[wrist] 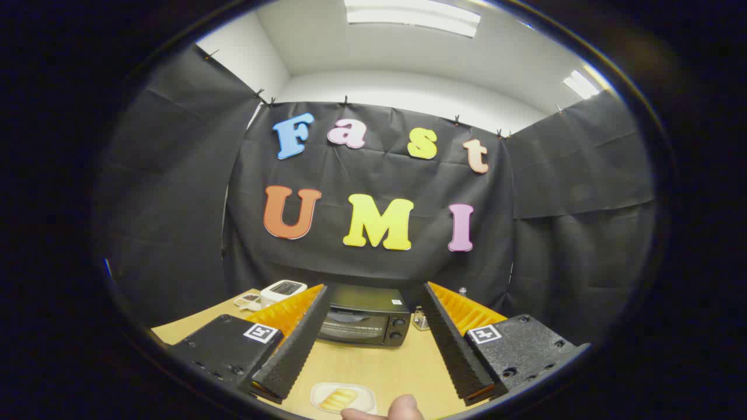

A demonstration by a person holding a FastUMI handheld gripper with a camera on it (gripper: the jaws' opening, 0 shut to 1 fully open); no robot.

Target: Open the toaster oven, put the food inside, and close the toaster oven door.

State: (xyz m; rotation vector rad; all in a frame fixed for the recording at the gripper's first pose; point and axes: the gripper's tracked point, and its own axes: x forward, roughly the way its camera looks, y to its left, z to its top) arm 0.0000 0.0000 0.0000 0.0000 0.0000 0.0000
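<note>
Toaster oven [363,322] door shut, facing tongs [373,303], tongs spread wide, holding nothing

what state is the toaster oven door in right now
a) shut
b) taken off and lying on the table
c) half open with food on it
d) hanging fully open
a) The toaster oven door sits flush and upright against its front, beyond the open gripper, and the food lies on a small plate on the table between the fingers.

Hand [390,409] cut off below the food plate [343,399].
</note>
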